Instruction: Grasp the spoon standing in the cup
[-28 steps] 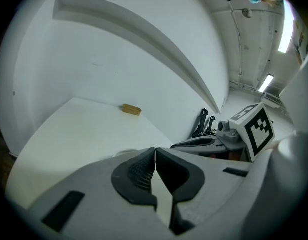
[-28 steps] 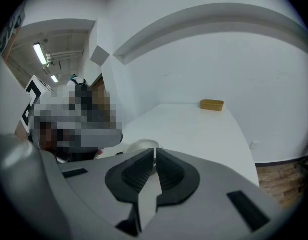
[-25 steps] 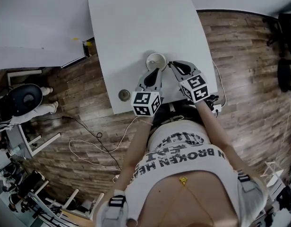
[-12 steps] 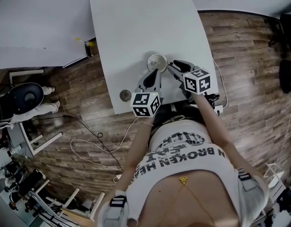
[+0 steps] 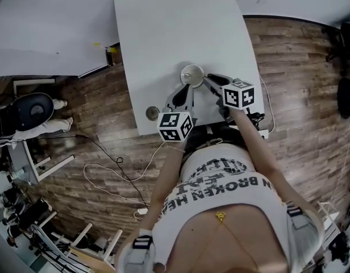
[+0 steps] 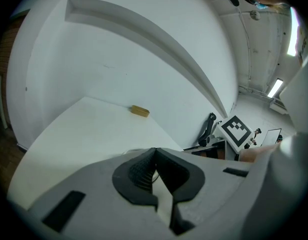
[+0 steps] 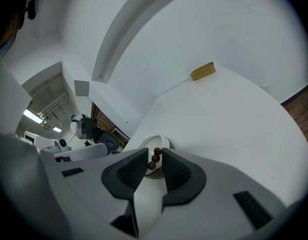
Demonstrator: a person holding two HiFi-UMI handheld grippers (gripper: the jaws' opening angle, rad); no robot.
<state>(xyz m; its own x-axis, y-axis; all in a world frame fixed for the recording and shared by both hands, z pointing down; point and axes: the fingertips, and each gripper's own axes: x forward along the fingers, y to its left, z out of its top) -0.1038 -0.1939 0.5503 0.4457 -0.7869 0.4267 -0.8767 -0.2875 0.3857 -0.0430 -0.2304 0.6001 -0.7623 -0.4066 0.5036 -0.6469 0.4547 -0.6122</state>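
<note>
Reaching over the near edge of the white table [image 5: 163,33], the right gripper [image 7: 155,153] had its two jaws part-way apart, and they had just been closing. The spoon [image 7: 154,159], seen as a dark, beaded handle, stood in the gap right at the jaw tips, slanting from one pad toward the other. Thin slivers of white showed beside the beads, so the pads flanked the handle without clamping it. The cup [image 7: 161,142], white and round, sat just beyond those tips, with the spoon rising out of it. Far ahead of the right gripper, at the table's far edge, lay a small tan block [image 7: 203,70].

The left gripper [image 6: 155,152] had its jaws pressed together, pad against pad, holding nothing. In the head view its tips lay just short of the cup's near side. The right gripper was close beside it on its right, angled in toward the same cup, so the cup lay just ahead of both sets of tips. A marker cube [image 5: 175,125] rode on the left gripper behind its jaws, nearer the person. Behind the left gripper and to its left, a small round disc [image 5: 151,113] sat in the table near the edge. Wooden floor [image 5: 300,67] lay past the table on the right gripper's outer side.
</note>
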